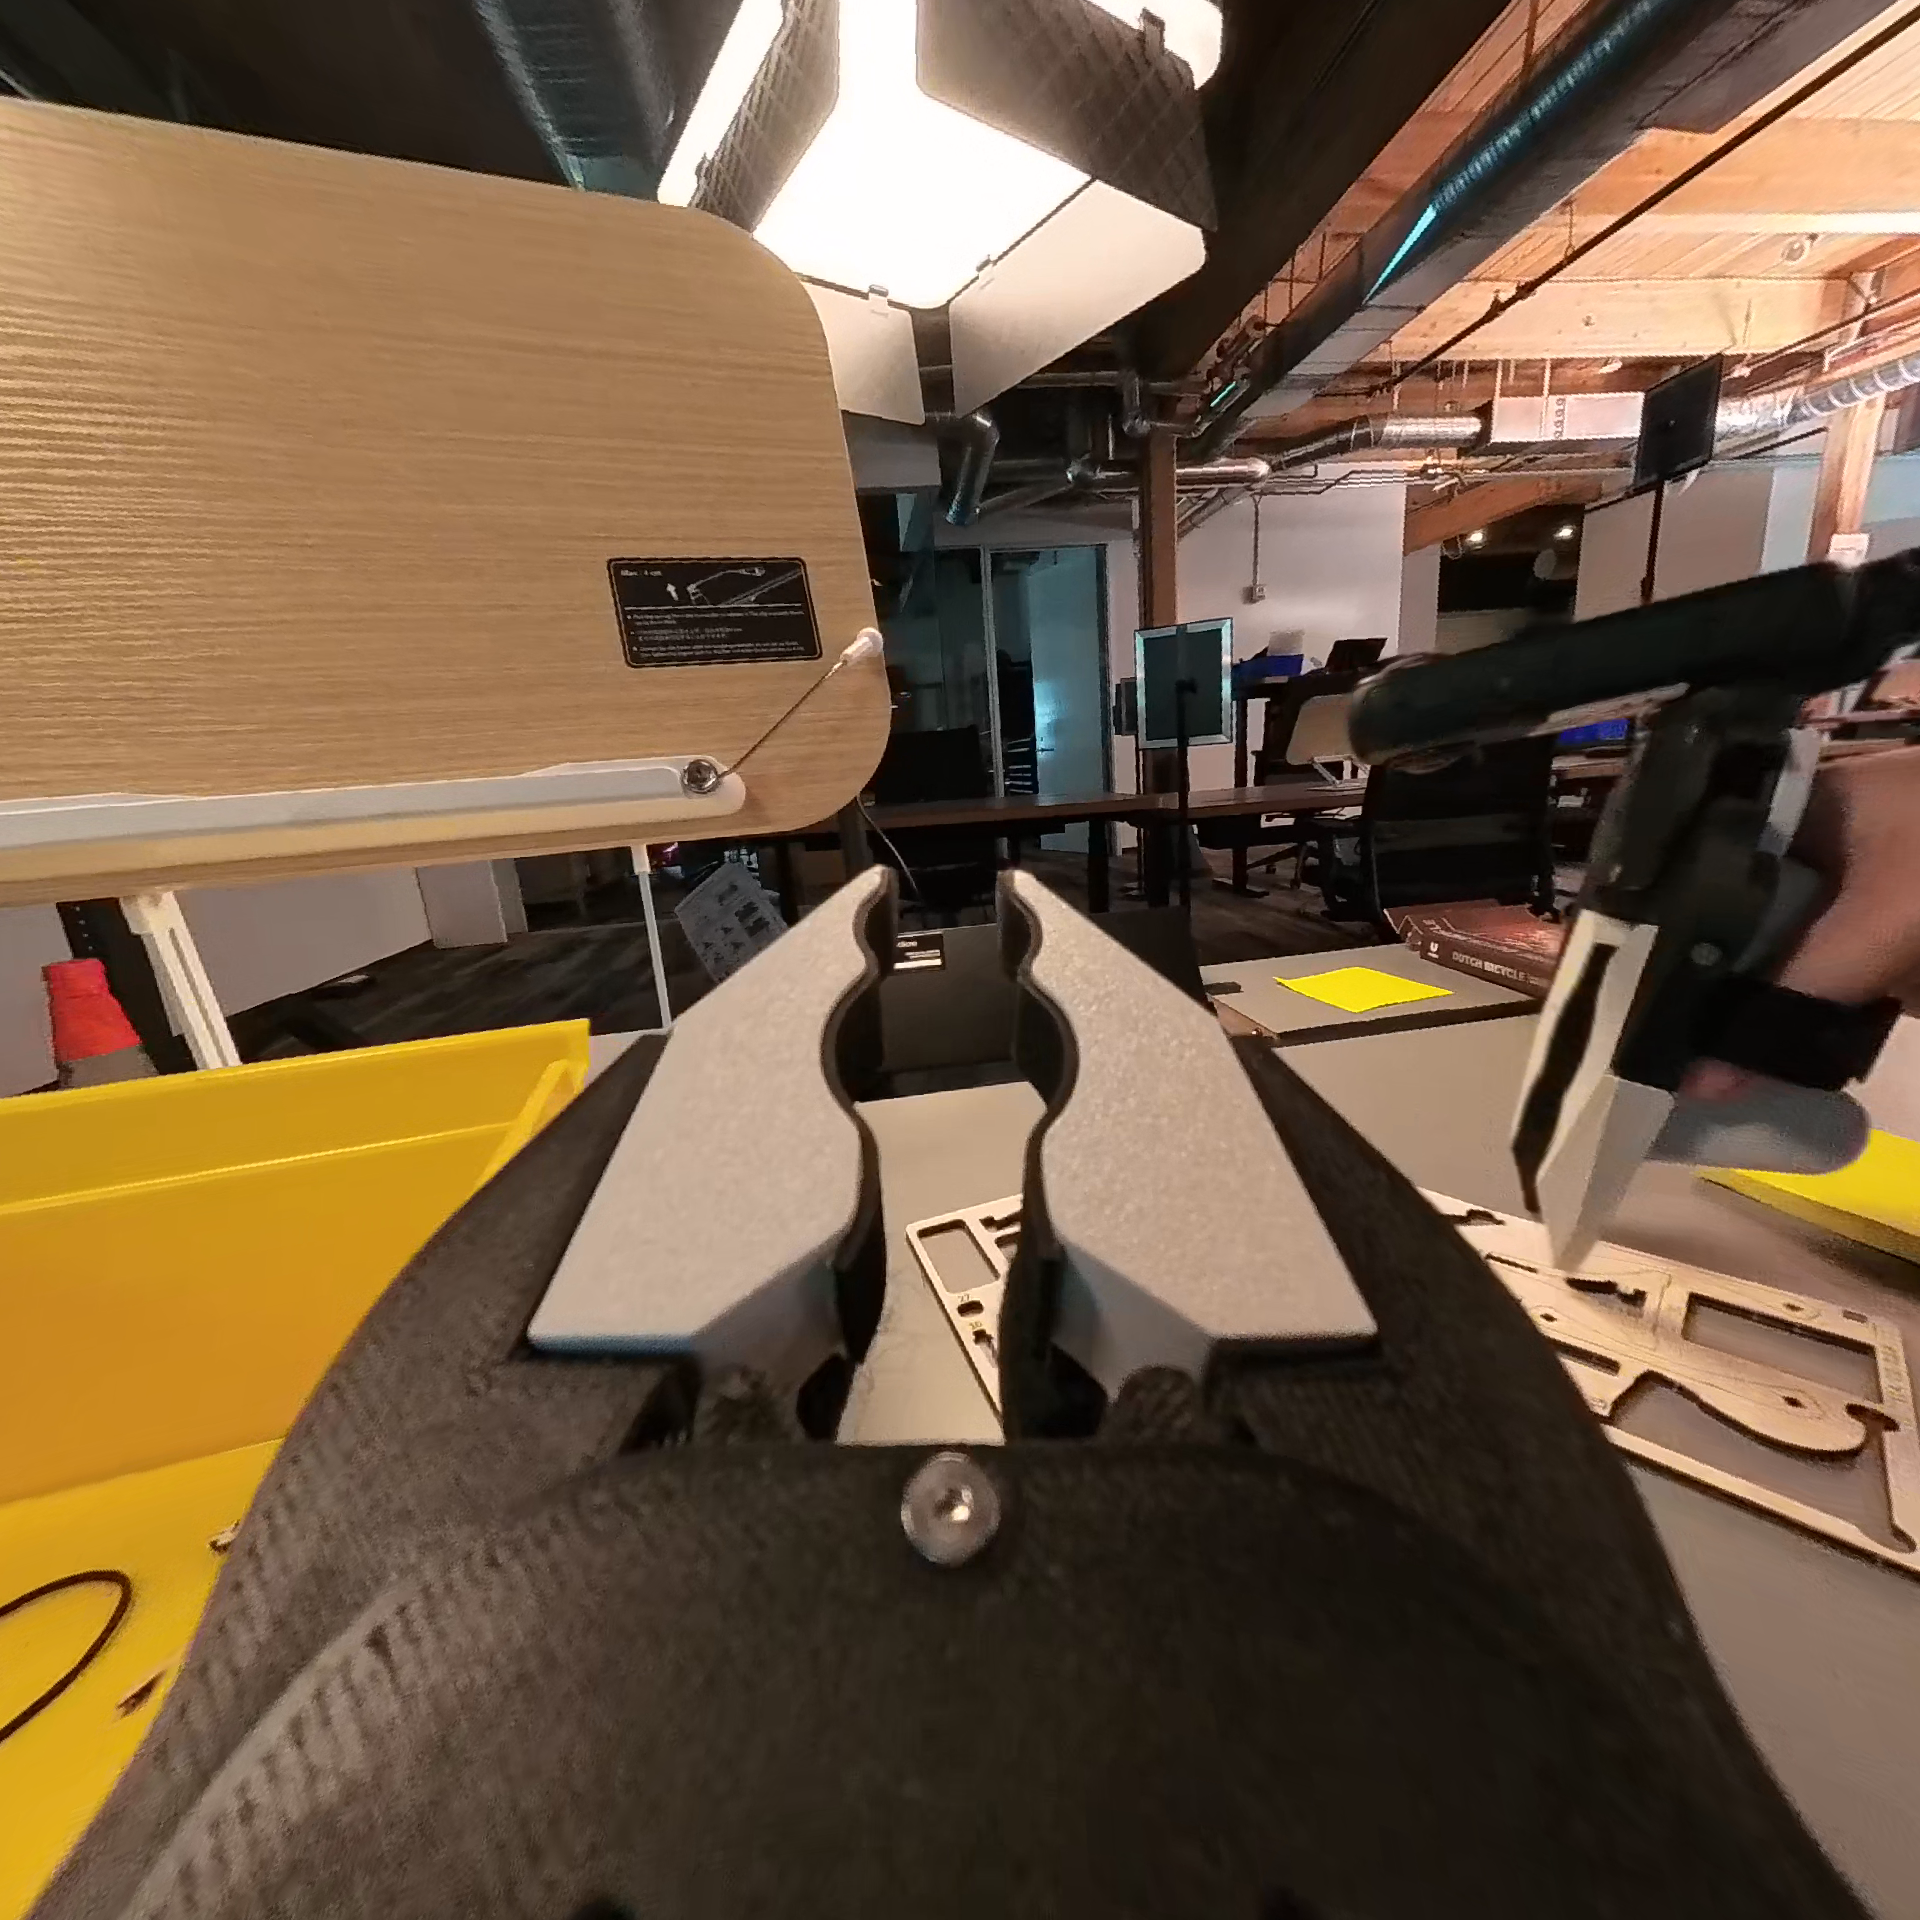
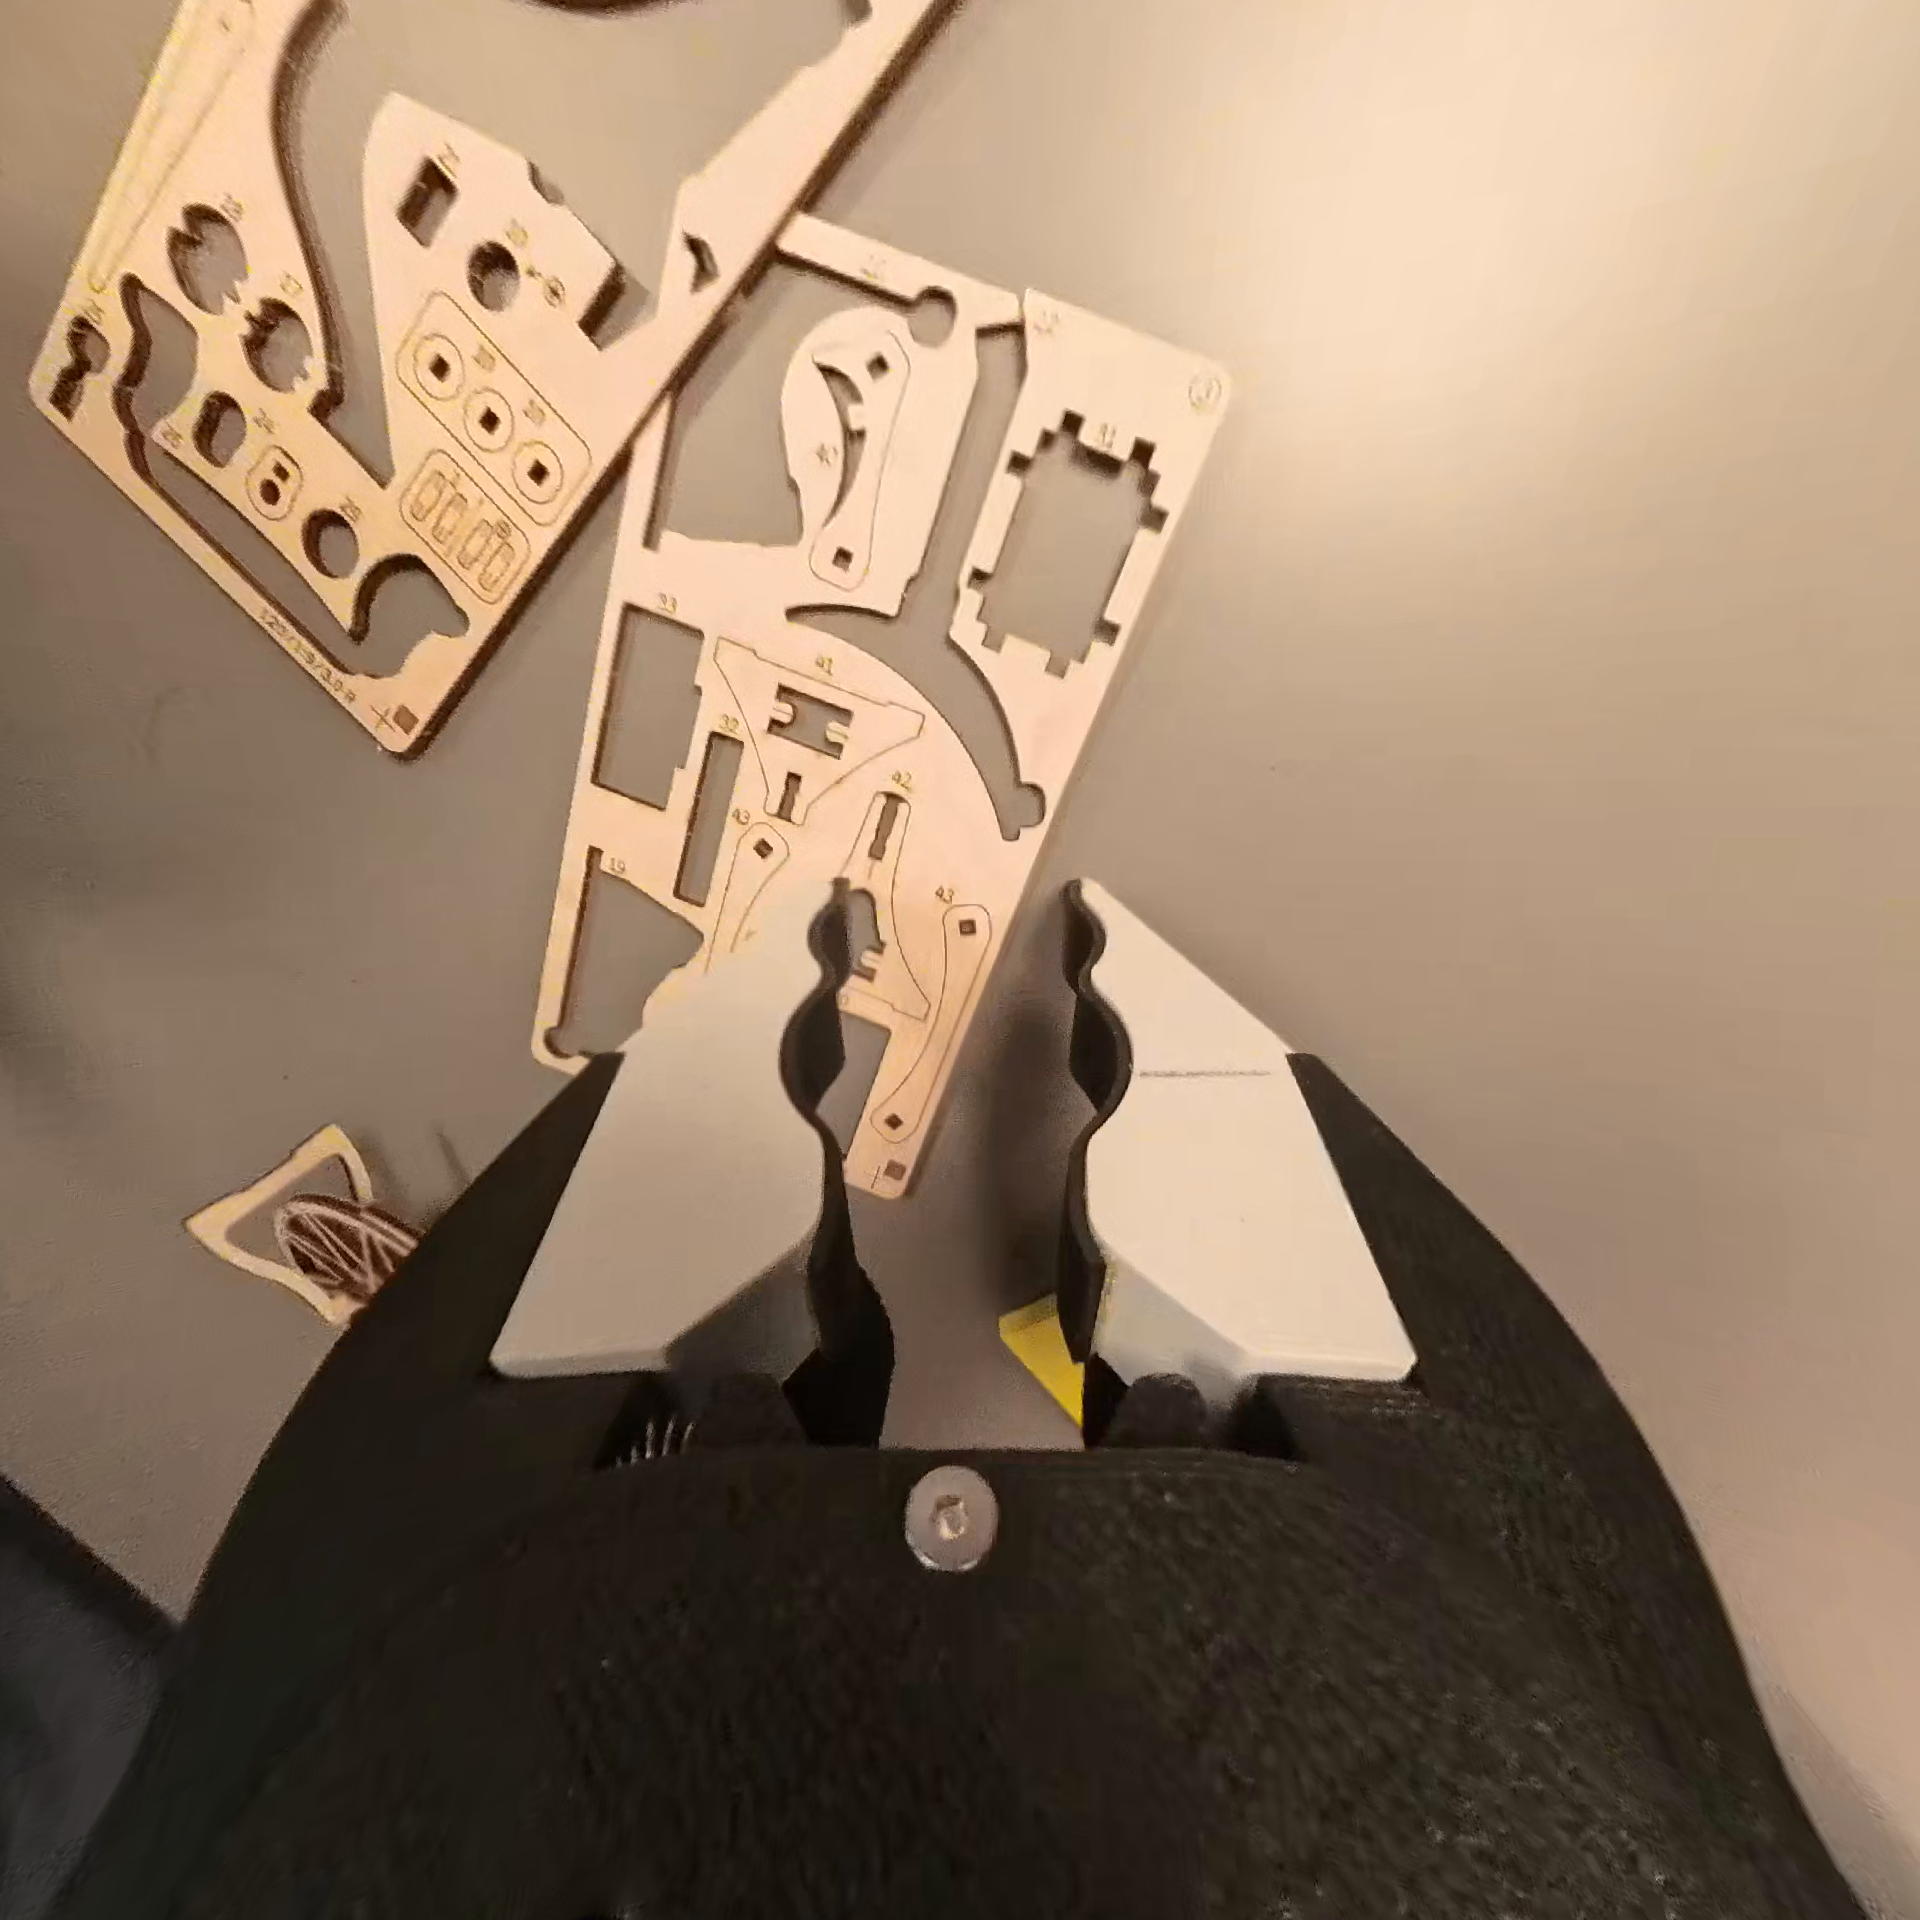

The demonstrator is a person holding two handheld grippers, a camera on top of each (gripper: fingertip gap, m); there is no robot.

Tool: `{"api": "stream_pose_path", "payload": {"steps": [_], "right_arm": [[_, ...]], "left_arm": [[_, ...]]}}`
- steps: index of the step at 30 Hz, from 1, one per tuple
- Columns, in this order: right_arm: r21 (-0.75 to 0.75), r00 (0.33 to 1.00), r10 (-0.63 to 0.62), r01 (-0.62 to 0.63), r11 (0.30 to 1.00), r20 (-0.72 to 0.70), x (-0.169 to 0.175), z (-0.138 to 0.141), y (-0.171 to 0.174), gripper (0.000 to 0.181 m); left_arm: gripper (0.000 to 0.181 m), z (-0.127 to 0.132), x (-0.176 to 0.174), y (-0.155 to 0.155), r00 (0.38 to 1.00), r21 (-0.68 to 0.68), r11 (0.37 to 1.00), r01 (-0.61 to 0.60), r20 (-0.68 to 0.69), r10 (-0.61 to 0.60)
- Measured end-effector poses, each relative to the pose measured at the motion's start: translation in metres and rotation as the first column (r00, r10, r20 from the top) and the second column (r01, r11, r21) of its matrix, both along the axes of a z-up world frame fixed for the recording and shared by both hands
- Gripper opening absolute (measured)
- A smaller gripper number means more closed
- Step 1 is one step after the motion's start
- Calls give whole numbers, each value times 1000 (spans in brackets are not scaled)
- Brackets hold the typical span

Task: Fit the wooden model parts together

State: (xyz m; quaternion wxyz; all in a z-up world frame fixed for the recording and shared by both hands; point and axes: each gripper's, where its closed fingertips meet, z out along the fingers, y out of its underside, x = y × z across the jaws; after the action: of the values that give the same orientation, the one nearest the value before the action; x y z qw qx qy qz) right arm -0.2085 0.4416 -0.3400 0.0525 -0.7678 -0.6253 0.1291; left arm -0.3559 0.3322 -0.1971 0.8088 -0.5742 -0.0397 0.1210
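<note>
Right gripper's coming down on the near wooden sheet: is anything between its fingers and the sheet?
Nothing visible. The right gripper is open and empty, pointing down at the near sheet, with only bare grey table around it. The second sheet overlaps its far corner only, away from the fingers.
</note>
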Motion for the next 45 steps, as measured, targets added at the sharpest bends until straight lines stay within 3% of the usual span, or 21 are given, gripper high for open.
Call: {"api": "stream_pose_path", "payload": {"steps": [9,17,18,20,24,26,28,29,36,39,42,45], "right_arm": [[38,991,45,-50,998,128,17,-4,-6,42],[81,995,22,-30,996,93,18,-3,-8,16],[137,994,42,-56,989,101,20,-3,-2,0],[219,988,106,-128,967,108,21,-5,2,0],[285,990,136,-140,948,34,11,0,-1,0],[194,993,97,-83,978,-63,0,6,-9,3],[54,991,34,-27,998,-127,-11,13,-16,32],[26,989,27,-24,999,-146,-16,16,-16,33],[46,999,-36,37,998,-33,-30,-2,-4,38],[128,998,-40,34,991,44,-27,-5,3,34],[120,995,-78,70,990,66,-26,-6,-1,24],[185,995,25,-43,982,97,-26,-5,-3,20]], "left_arm": [[17,-1,3,2,1000,-9,1000,21,3,-21],[17,-4,16,8,997,-36,997,68,-19,-68],[17,-4,19,9,996,-40,996,83,-19,-84],[20,-9,27,14,990,-67,988,141,0,-142],[21,-14,27,17,980,-75,979,192,77,-186],[21,-14,20,15,979,-67,981,180,108,-172],[22,-14,15,14,976,-61,982,181,138,-171],[22,-14,14,14,974,-57,982,183,149,-172],[22,-15,22,16,979,-81,980,183,103,-175],[22,-15,25,16,980,-85,979,185,87,-178],[22,-16,27,17,979,-94,977,192,81,-185],[22,-17,30,19,975,-100,972,212,86,-203]]}}
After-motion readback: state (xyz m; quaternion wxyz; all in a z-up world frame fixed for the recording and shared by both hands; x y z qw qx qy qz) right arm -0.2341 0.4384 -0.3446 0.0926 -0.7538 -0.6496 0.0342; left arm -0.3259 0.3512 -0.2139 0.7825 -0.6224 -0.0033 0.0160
